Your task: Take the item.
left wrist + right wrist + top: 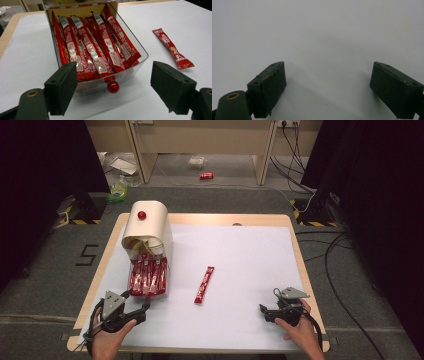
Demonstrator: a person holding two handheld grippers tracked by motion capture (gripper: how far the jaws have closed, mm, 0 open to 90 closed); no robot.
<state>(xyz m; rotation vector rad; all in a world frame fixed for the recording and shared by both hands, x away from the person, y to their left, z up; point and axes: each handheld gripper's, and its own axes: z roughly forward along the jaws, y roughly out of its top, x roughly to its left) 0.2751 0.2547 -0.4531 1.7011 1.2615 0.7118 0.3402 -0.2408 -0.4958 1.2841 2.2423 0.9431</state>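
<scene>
Left gripper (pixel 113 92) jaws spread before drawer's red knob (pixel 113 87); off-centre closing may slip, jolting clear sachet drawer (pixel 130 71). Right gripper (pixel 328 87) open, idle.

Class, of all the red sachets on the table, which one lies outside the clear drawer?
The single long red sachet lying flat on the white table cover, alone; the others sit packed side by side inside the clear plastic drawer.

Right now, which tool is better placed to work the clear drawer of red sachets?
Left. The left tool is open and faces the drawer, its red knob between the jaws. The right tool is open over bare white mat, far off.
</scene>
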